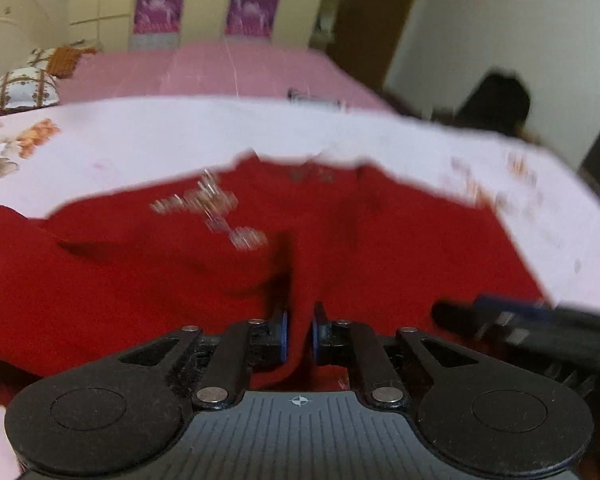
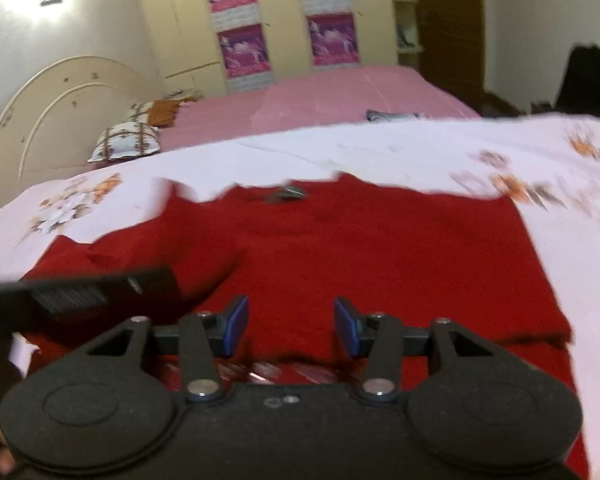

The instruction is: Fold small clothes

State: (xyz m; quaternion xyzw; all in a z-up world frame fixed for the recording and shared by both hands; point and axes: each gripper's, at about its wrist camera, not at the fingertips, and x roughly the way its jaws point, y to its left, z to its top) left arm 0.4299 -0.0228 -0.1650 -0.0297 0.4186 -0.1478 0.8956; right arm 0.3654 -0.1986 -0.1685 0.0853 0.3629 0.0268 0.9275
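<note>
left gripper (image 1: 299,334) pinching red garment (image 1: 380,248), right gripper (image 2: 291,326) parted above it

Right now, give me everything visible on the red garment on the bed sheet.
The red knit-looking garment lies spread, mostly flat, on a white floral bed sheet. It is plain deep red with a blurred silvery decoration on the front; the far edge shows a neckline with a small label. A fold of it rises wrinkled into the left gripper, pinched between the blue pads. The right gripper hovers over the near part, jaws apart, nothing gripped.
</note>
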